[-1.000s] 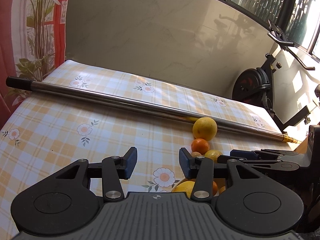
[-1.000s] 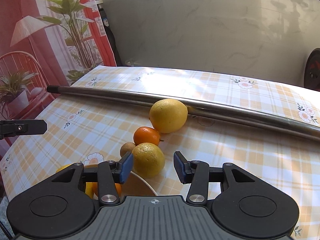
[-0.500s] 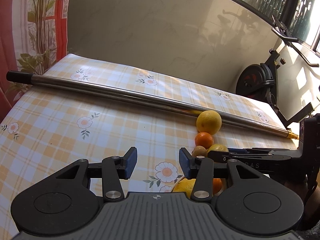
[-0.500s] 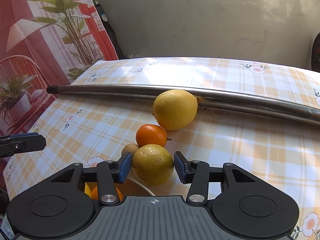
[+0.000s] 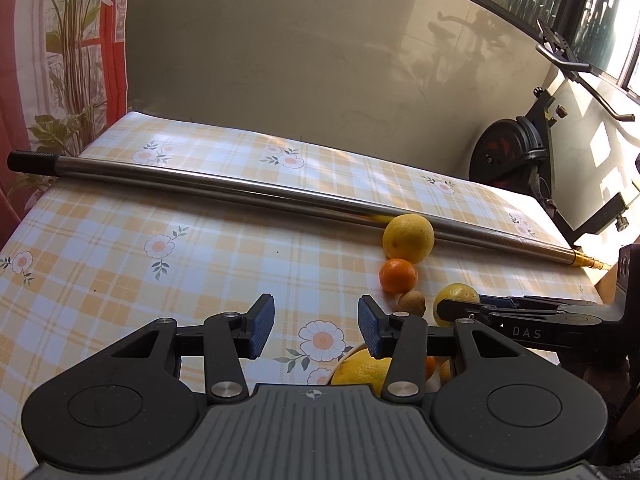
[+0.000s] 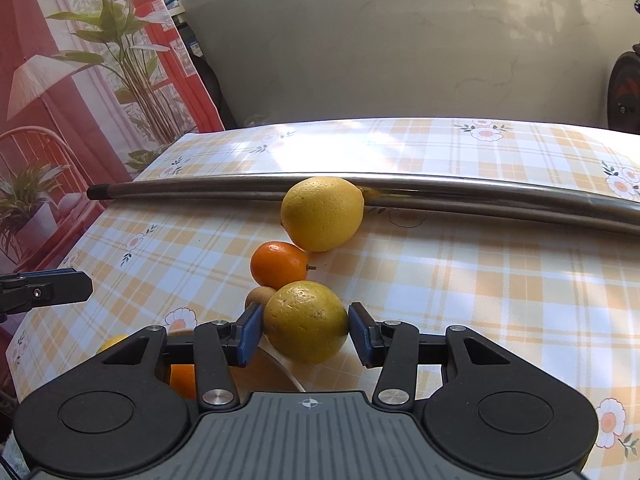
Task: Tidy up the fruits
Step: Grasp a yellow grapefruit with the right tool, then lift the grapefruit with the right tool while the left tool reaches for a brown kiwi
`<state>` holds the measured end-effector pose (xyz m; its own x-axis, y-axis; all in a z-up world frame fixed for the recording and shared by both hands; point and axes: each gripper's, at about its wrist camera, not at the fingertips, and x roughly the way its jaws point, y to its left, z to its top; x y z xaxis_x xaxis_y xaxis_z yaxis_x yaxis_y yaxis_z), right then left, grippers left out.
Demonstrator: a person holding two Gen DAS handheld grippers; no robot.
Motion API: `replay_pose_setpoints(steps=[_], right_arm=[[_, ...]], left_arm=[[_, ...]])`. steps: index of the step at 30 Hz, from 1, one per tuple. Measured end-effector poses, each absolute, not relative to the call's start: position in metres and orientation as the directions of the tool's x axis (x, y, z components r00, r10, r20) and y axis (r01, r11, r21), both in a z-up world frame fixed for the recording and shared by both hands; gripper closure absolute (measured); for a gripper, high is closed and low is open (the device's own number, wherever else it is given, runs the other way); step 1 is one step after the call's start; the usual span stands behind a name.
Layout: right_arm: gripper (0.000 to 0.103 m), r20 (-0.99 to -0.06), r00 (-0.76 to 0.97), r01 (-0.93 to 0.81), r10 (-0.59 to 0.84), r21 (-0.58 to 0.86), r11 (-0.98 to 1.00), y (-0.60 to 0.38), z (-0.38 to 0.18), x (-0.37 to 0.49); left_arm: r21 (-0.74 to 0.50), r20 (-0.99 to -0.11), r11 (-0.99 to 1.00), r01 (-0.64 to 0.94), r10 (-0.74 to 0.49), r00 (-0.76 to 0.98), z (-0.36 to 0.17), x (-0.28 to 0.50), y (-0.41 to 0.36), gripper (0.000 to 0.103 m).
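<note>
Gleaming round dimpled lemon

Each camera rides low behind its own black two-finger gripper, looking forward and down across the yellow checked floral tablecloth toward the pale wall. Both views share the long steel pole and the large yellow citrus fruit touching it; the right view sits nearer the fruit, while the left looks on from the side.

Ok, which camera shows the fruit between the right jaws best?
The right wrist view: the yellow-green citrus sits whole and centred between the right gripper's pads, which meet its sides. The left wrist view shows only its top, behind that gripper's finger.
</note>
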<state>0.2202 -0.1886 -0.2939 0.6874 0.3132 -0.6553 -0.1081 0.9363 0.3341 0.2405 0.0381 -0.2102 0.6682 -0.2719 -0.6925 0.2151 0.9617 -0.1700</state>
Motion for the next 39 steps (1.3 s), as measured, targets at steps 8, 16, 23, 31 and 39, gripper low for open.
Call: replay_pose_setpoints(steps=[8,16,23,31,39], right_arm=[[0.060,-0.635,0.727,-0.053,0.260,0.327,0.944,-0.212,-0.293,0.196],[0.060,-0.606,0.772,-0.040,0.194,0.258,0.965,-0.225,-0.300,0.178],[0.060,-0.526,0.823,-0.093,0.215,0.249,0.964,-0.239,-0.308,0.161],[0.060,-0.516,0.830,-0.095,0.213,0.246,0.965,-0.241,-0.313,0.156],[0.060,-0.535,0.817,-0.092,0.216,0.249,0.964,-0.238,-0.312,0.155]], left_arm=[[-0.167,-0.696,0.952,0.256,-0.298,0.653,-0.210,0.243,0.021,0.054],[-0.166,-0.701,0.945,0.280,-0.313,0.641,-0.210,0.248,0.002,0.054],[-0.163,-0.714,0.945,0.283,-0.311,0.627,-0.213,0.251,-0.008,0.054],[-0.183,-0.733,0.942,0.281,-0.321,0.600,-0.217,0.260,-0.022,0.054],[-0.238,-0.753,0.932,0.275,-0.356,0.553,-0.223,0.277,-0.037,0.054]])
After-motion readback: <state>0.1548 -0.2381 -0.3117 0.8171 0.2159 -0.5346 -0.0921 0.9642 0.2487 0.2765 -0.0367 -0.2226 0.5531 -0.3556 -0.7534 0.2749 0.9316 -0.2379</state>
